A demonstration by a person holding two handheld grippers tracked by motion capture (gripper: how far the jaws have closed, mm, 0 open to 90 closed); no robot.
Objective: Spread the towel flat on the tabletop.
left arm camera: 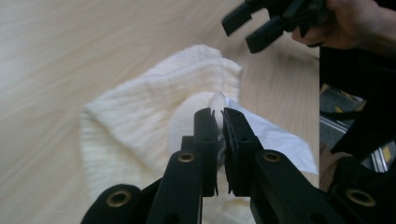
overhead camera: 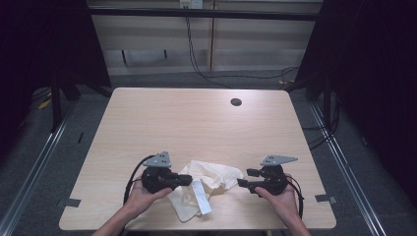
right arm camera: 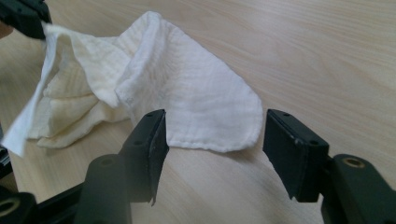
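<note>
A crumpled cream cloth (overhead camera: 219, 178) lies near the table's front edge, between my two grippers. A white strip (overhead camera: 200, 196) hangs from it toward the front. My left gripper (overhead camera: 189, 181) is shut on a raised fold of the cloth (left arm camera: 135, 121); in the left gripper view the fold and the white strip (left arm camera: 275, 137) sit pinched between the pads of that gripper (left arm camera: 221, 114). My right gripper (overhead camera: 246, 177) is open just right of the cloth. In the right gripper view it (right arm camera: 212, 126) frames the rounded edge of the cloth (right arm camera: 196, 93) without touching it.
The light wooden table (overhead camera: 196, 118) has a round cable hole (overhead camera: 236, 102) at the back right. Cables run over the floor behind the table, and dark frames stand at both sides.
</note>
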